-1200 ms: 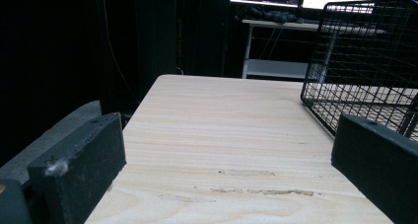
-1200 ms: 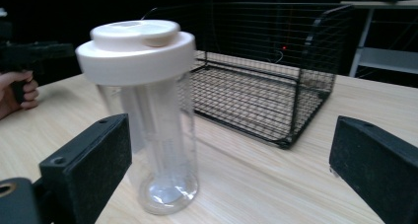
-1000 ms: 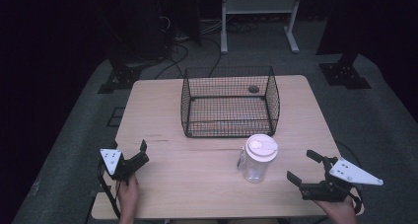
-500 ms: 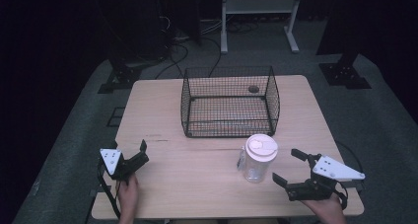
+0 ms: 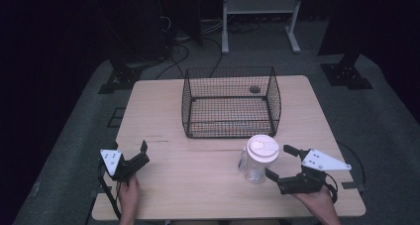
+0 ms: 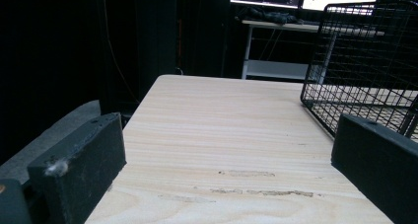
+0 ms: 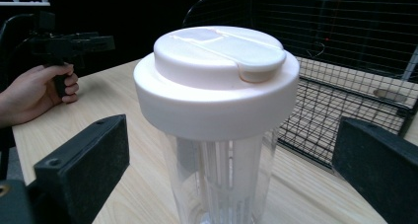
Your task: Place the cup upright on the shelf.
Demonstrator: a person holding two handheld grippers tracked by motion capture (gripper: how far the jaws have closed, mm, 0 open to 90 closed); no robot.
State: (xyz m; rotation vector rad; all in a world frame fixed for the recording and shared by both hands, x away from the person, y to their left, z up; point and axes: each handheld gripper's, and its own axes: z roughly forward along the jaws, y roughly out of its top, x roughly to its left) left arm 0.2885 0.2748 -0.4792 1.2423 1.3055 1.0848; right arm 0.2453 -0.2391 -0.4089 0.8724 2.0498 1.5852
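Observation:
A clear plastic jar (image 5: 260,158) with a white lid stands upright on the wooden table (image 5: 198,185), near its front right. My right gripper (image 5: 277,160) is open just right of the jar, one jaw behind it and one in front. In the right gripper view the jar (image 7: 217,110) stands close between the two spread jaws, with a gap on each side. My left gripper (image 5: 143,154) rests open at the front left, held by a hand, with nothing between its jaws; bare tabletop lies ahead of it (image 6: 226,169).
A black wire basket (image 5: 230,101) stands at the middle back of the table, with a small dark object (image 5: 254,89) at its far right. Its mesh (image 6: 365,61) is to the right of the left gripper. A white stand (image 5: 260,7) is beyond the table.
My right gripper has moved left from the table's right edge up to the jar, so its jaws now flank it. The left gripper and the jar have stayed put.

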